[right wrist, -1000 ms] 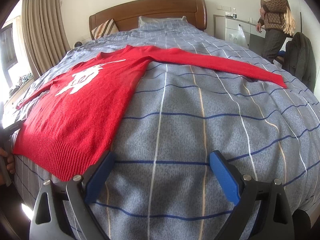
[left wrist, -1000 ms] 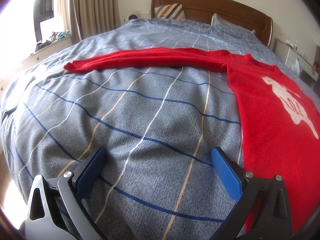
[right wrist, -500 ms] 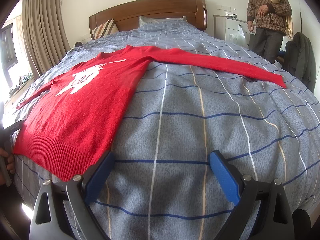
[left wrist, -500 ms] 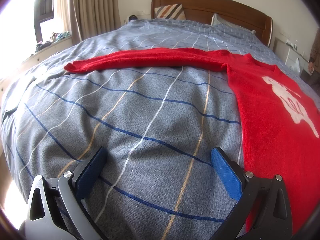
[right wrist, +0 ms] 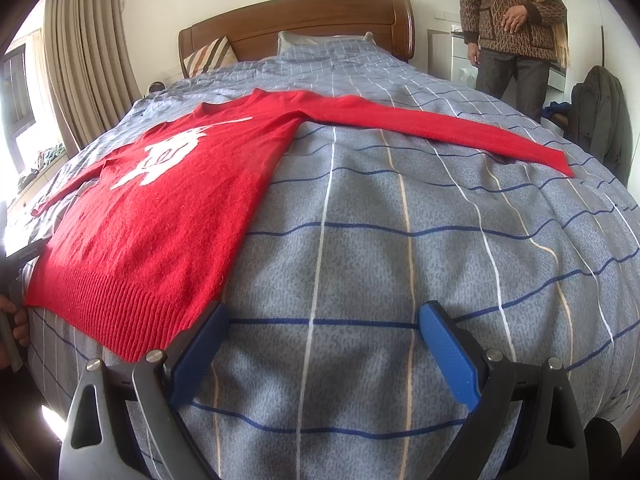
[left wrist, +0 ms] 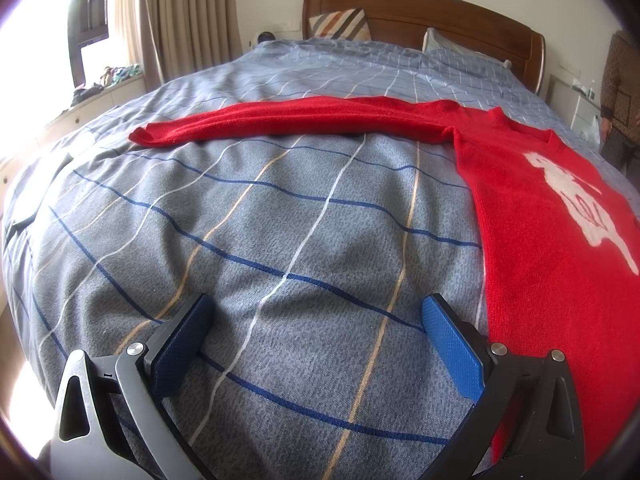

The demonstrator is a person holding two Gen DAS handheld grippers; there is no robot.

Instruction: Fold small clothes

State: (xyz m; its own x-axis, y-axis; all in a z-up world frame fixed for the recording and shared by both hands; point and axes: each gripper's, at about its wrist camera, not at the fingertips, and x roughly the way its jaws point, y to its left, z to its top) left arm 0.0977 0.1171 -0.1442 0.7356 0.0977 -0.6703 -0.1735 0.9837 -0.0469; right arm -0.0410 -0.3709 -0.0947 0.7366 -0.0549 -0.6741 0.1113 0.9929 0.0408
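A red sweater (left wrist: pixel 532 216) with a white motif lies flat, front up, on the bed, both sleeves spread out sideways. Its left sleeve (left wrist: pixel 280 118) stretches across the left wrist view. In the right wrist view the sweater (right wrist: pixel 160 208) lies to the left and its other sleeve (right wrist: pixel 440 128) runs right. My left gripper (left wrist: pixel 316 320) is open and empty over bare quilt, left of the sweater's side edge. My right gripper (right wrist: pixel 322 326) is open and empty, just right of the ribbed hem corner (right wrist: pixel 132 320).
The bed has a grey-blue checked quilt (left wrist: pixel 280 220) and a wooden headboard (right wrist: pixel 304 24) with pillows. A person (right wrist: pixel 512 24) stands at the bed's right side. A dark coat (right wrist: pixel 600 120) hangs at the right. Curtains (left wrist: pixel 180 16) and a windowsill are at the left.
Both grippers have stayed still and open. The person at the right side of the bed has stepped closer and now shows at the edge of the left wrist view.
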